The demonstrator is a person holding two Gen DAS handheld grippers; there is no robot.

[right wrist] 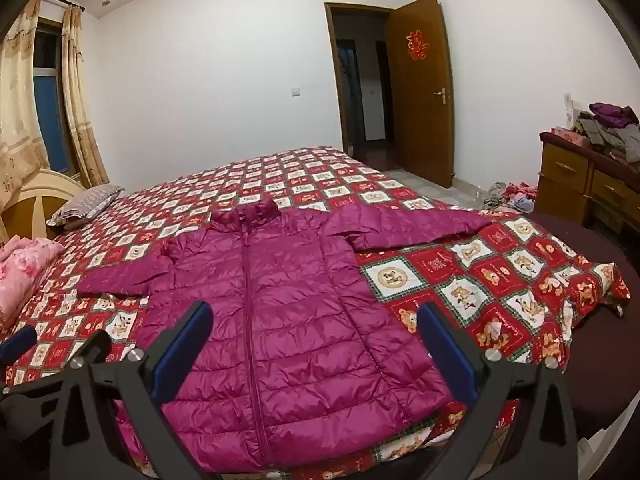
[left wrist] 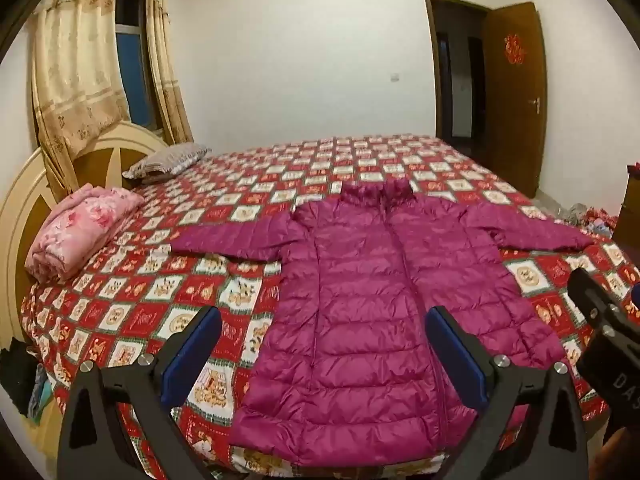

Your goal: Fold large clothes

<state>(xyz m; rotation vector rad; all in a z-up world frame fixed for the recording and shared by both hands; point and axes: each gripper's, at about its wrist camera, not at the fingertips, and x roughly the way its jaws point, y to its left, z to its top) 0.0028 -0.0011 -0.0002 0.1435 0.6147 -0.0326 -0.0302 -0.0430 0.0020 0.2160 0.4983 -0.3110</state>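
Observation:
A long magenta quilted down jacket (left wrist: 368,280) lies flat and zipped on the bed, collar far, hem at the near edge, both sleeves spread sideways. It also shows in the right wrist view (right wrist: 288,320). My left gripper (left wrist: 324,344) is open and empty, held above the jacket's lower part. My right gripper (right wrist: 316,340) is open and empty, above the jacket's lower right part. The right gripper's body (left wrist: 600,332) shows at the right edge of the left wrist view.
The bed carries a red patterned bear quilt (left wrist: 132,312). A folded pink blanket (left wrist: 76,232) and a grey pillow (left wrist: 168,160) lie near the headboard at the left. A wooden dresser (right wrist: 580,176) piled with clothes stands at the right; a door (right wrist: 420,88) stands open.

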